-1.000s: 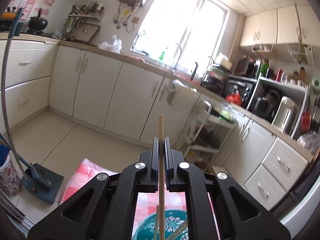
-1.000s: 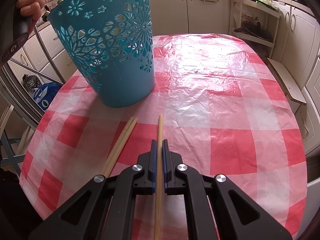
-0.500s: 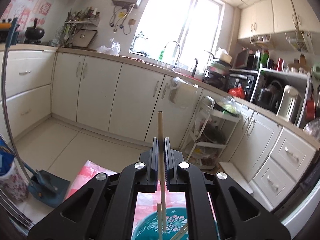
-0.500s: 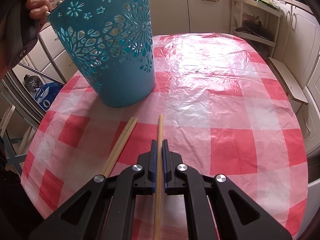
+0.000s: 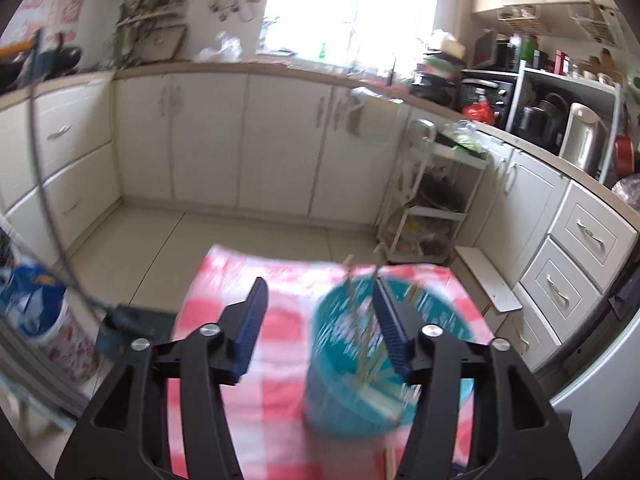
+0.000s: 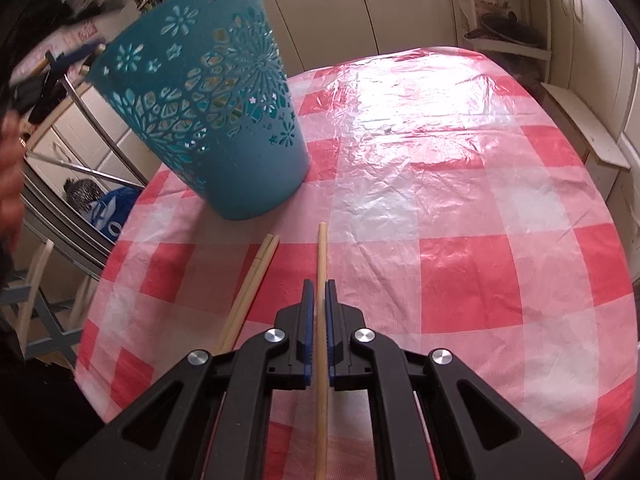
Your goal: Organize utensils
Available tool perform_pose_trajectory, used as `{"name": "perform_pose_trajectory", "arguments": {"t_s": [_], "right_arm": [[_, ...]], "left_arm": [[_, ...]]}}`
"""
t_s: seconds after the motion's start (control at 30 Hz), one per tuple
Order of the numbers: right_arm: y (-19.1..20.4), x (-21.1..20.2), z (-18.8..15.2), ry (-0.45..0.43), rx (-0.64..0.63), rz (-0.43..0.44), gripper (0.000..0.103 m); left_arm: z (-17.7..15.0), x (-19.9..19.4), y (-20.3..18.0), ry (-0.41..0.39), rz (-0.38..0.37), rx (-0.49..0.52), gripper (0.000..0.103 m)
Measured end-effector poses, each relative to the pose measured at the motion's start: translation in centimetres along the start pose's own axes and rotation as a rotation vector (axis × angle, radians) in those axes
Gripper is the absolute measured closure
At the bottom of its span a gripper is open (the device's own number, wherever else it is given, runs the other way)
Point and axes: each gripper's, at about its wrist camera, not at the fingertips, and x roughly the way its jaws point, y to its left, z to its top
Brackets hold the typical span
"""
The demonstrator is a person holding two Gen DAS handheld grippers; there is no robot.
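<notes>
A teal cut-out basket (image 6: 208, 120) stands on the red-and-white checked table (image 6: 460, 264). In the left wrist view the basket (image 5: 344, 392) is below and holds several wooden chopsticks (image 5: 370, 364). My left gripper (image 5: 318, 300) is open and empty, above the basket and slightly left of it. My right gripper (image 6: 319, 292) is shut on a single chopstick (image 6: 321, 264), which points toward the basket. Two more chopsticks (image 6: 252, 284) lie side by side on the cloth just left of the right gripper.
White kitchen cabinets (image 5: 248, 144) and a small white trolley (image 5: 432, 200) stand beyond the table. A metal chair frame (image 6: 80, 176) and a blue bag (image 6: 108, 212) are off the table's left edge. A hand (image 6: 10, 172) shows at the far left.
My left gripper has opened and let go of its chopstick, which is now in the basket. The left view has tilted down and is blurred by motion. The right gripper still holds its chopstick.
</notes>
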Motion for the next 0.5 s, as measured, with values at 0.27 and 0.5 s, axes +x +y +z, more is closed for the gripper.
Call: {"name": "perform_pose_trajectory", "arguments": {"t_s": [0.27,0.5], "right_arm": [[-1.0,-2.5,-0.4,-0.056,0.095,0.095,0.097],[0.0,-1.7,-0.2,-0.046,0.014,0.008,0.076]], "left_arm": [[-3.6,-1.5,5.1,0.100,0.042,-0.125,0.038],[-3.0,-1.6,6.0,0.097,0.039,-0.140,0.033]]}}
